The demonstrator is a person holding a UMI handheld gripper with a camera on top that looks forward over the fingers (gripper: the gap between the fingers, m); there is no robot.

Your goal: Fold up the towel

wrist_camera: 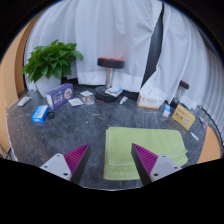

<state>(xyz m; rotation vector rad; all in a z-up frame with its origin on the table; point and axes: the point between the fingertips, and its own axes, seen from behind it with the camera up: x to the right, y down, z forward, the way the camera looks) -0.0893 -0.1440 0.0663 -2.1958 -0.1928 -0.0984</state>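
A dark grey speckled tabletop carries a flat light green towel at about 5 o'clock. A purple box and a small blue packet lie at 10 o'clock, near a leafy green potted plant. A yellow box sits at 3 o'clock.

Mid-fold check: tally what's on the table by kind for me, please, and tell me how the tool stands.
Green towel: 1
Potted plant: 1
Purple box: 1
Blue packet: 1
Dark-capped bottle: 1
Total: 5, not counting small clutter too unclear to name.
Tool: open, over the towel's near edge.
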